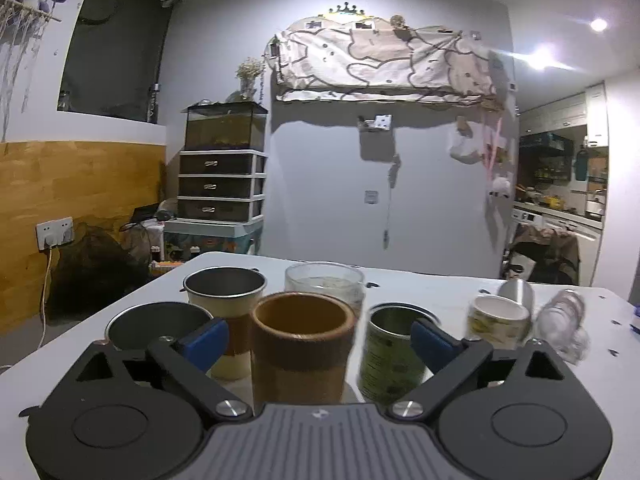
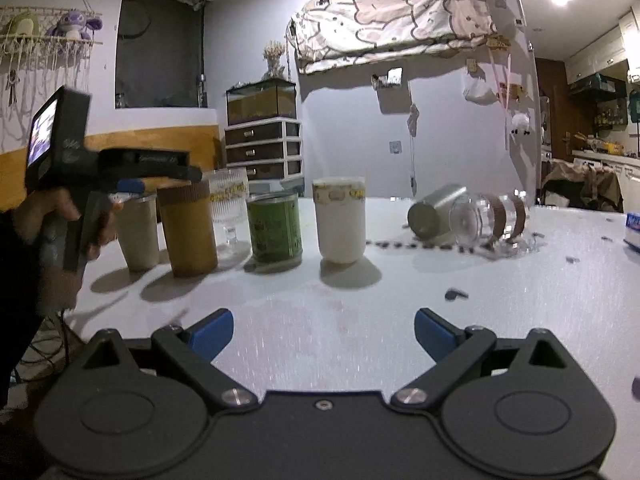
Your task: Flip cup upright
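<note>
While five cups already stand upright, we hold both grippers' fingers spread and empty, with the steel cup and glass cup lying sideways across the desk.

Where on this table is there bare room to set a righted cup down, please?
Bare tabletop lies between the right tongs and the standing row. It is crowded leftward around the brown cup and green can, and rightward where the steel cup lies tipped.
</note>
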`<state>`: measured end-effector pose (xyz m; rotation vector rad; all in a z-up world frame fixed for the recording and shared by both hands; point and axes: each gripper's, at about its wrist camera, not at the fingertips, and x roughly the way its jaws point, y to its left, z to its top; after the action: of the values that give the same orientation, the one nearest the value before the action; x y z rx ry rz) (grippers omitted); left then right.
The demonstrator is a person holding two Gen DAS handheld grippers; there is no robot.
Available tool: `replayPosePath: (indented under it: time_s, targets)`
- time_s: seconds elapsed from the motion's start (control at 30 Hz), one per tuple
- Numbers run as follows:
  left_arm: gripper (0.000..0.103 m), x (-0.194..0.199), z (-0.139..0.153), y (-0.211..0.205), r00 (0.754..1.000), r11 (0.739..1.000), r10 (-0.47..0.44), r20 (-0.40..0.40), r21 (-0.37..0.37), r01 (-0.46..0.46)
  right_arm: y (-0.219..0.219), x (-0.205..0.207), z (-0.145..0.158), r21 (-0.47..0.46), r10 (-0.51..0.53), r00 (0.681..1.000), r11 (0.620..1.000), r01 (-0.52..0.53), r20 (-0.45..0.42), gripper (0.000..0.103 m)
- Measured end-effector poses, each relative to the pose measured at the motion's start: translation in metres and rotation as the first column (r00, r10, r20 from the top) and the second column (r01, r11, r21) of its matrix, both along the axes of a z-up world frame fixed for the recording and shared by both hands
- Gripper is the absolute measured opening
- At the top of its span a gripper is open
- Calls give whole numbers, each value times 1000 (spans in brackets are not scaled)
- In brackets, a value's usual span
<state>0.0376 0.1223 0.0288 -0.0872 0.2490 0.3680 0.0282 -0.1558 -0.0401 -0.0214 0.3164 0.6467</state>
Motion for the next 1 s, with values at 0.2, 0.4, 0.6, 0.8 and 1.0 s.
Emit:
replayPosePath:
  time_s: [0.2, 0.4, 0.6, 0.8, 1.0]
  targets:
    - [103, -34, 2, -21, 998, 997, -70, -7, 18, 70, 1, 1, 20, 14, -2, 999, 1000, 1, 42, 98]
    - [103, -66, 2, -38, 993, 993, -118, 1, 24, 118, 4, -3, 33, 11, -11, 997, 1000, 11, 79, 98]
    - [103, -85, -4, -49, 990, 989, -144, -3, 24, 144, 4, -3, 42, 7, -28, 995, 1000, 27, 91, 101]
    - [103, -95, -11, -55, 991, 990, -131, -21, 50, 132, 3, -2, 45, -1, -54, 994, 999, 54, 95, 103]
    - [103, -98, -14, -59, 990, 989, -140, -29, 50, 141, 3, -3, 47, -8, -67, 993, 998, 69, 98, 103]
